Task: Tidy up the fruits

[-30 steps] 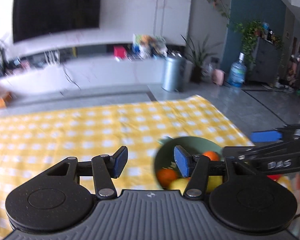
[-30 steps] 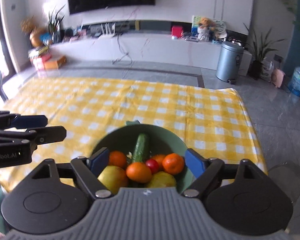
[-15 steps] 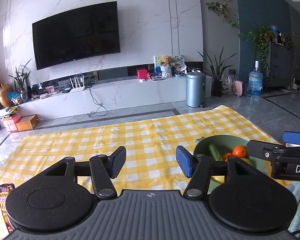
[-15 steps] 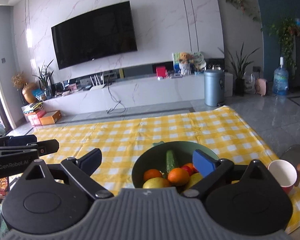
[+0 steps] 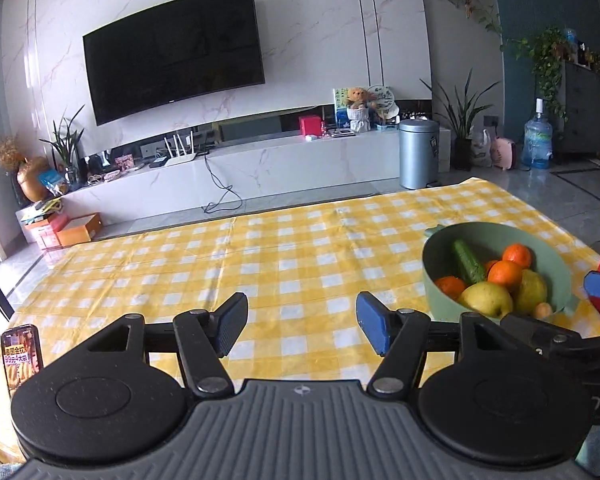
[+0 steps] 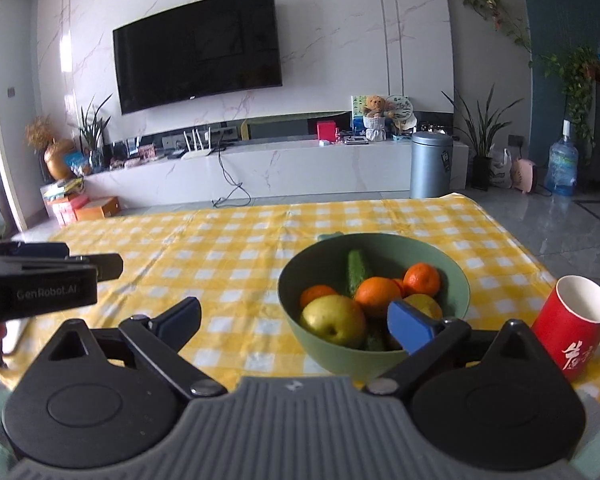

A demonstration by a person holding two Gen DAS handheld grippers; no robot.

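Observation:
A green bowl (image 6: 300,336) (image 5: 432,280) stands on the yellow checked tablecloth (image 5: 292,248). It holds several oranges (image 6: 378,295), a yellow pear (image 6: 334,319), a cucumber (image 6: 358,266) and a lemon (image 5: 534,290). My right gripper (image 6: 296,320) stands wide open just in front of the bowl's near rim, with nothing gripped. To the bowl's left, my left gripper (image 5: 302,326) hovers over bare cloth, its jaws opening with nothing between them.
A red paper cup (image 6: 576,324) stands right of the bowl near the table's front right corner. A phone (image 5: 20,354) lies at the front left edge. Beyond the table are a TV wall, a low cabinet and a grey bin (image 6: 430,164).
Both views have tilted up from the table to the room and drawn back from the bowl. The left gripper has swung left, off the bowl. Both jaws have widened.

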